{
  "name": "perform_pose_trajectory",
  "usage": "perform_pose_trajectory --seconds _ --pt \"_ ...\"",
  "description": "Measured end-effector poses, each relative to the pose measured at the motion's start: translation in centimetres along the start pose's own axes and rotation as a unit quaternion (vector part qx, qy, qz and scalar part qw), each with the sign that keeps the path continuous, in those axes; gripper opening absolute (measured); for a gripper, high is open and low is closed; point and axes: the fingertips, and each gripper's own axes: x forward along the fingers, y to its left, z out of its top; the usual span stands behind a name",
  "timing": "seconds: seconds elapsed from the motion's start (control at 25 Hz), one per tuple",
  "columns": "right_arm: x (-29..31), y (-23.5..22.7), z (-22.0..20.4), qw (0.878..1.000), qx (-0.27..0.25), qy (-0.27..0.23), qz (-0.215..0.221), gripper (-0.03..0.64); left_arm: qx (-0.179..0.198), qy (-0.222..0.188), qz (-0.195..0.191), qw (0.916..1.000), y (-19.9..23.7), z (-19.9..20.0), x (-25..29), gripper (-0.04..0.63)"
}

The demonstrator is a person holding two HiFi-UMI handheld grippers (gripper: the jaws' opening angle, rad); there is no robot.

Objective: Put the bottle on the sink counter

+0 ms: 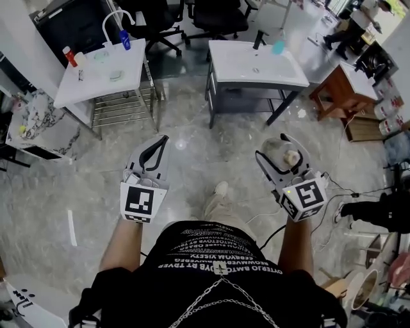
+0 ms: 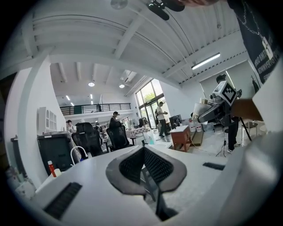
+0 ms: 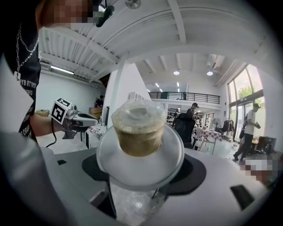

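My right gripper (image 1: 282,152) is shut on a clear bottle (image 1: 282,155) with a tan top; it is held over the floor, in front of the person's chest. In the right gripper view the bottle (image 3: 139,132) fills the space between the jaws (image 3: 140,152). The white sink counter (image 1: 238,69) with its black faucet (image 1: 258,40) stands further ahead, slightly left of the bottle. At the left, my left gripper (image 1: 159,146) hangs shut with nothing in it; its fingertips meet in the left gripper view (image 2: 142,149).
A teal bottle (image 1: 278,47) stands on the sink counter. A white table (image 1: 83,86) at the far left carries a blue bottle (image 1: 125,40) and a red one (image 1: 69,56). A wooden side table (image 1: 339,90) is at the right; office chairs (image 1: 218,16) behind.
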Motion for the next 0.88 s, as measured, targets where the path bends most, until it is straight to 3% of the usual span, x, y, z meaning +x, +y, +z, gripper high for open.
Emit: perform_pose_trajectory --seconds 0.24,0.88 --pt "4.2 -3.2 0.7 1.0 0.002 -0.01 0.028 0.336 0.018 0.0 0.009 0.9998 1.6 1.3 4.3 0.005" --pt "13.9 -16.1 1.1 0.998 -0.007 -0.011 0.062 0.336 0.013 0.015 0.028 0.9994 3.8 2.2 19.2 0.005"
